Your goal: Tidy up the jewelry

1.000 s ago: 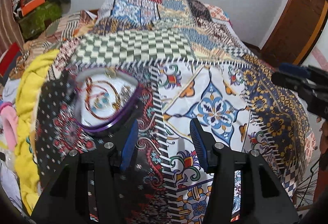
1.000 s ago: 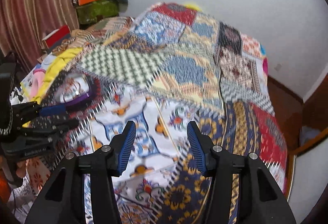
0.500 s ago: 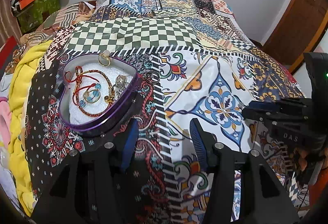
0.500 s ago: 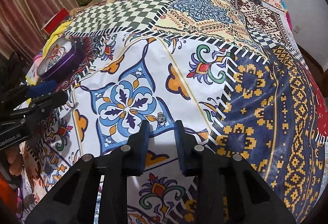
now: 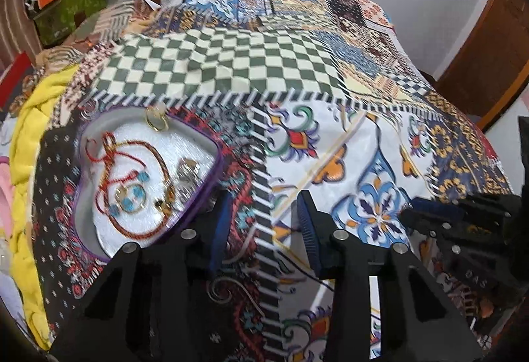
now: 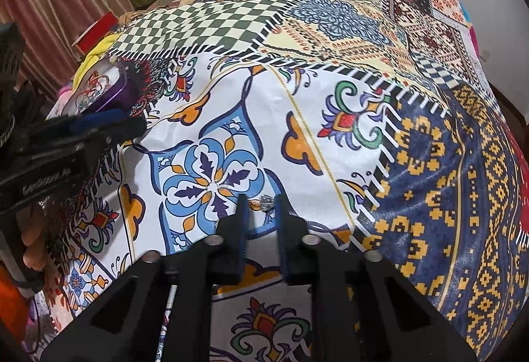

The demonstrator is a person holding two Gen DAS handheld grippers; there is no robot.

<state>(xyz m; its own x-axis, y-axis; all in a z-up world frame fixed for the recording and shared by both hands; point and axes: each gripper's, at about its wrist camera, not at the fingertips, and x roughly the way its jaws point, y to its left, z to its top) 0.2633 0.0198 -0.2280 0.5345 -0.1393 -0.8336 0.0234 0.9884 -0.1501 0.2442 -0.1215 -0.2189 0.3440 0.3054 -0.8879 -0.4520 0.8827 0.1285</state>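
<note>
A heart-shaped box with a purple wall and pale lining sits open on the patterned bedspread, and everything here can be placed from it. Inside lie a red cord bracelet with blue beads, a gold ring near the far lobe and some silvery pieces toward the right side. It is open and within reach, most likely so that loose pieces can be dropped straight in.

The left gripper hovers just to the right of the box, at its near corner, with its jaws spread apart and nothing between them. It seems to wait there, perhaps to steady the box.

Well to the right of the box, on the white panel beside the blue flower print, lies a small earring, silvery with an amber bit. The right gripper is down at the cloth with its fingers on either side of the earring, narrowed to a small gap. The piece shows at the fingertips, and I cannot tell whether the pads are touching it; it looks not yet pinched.

My reading is that this is the pick-up step: closing on the earring, then carrying it left to the box. The piece is tiny and lies on soft cloth, so it could slip or the pads could catch the fabric.
</note>
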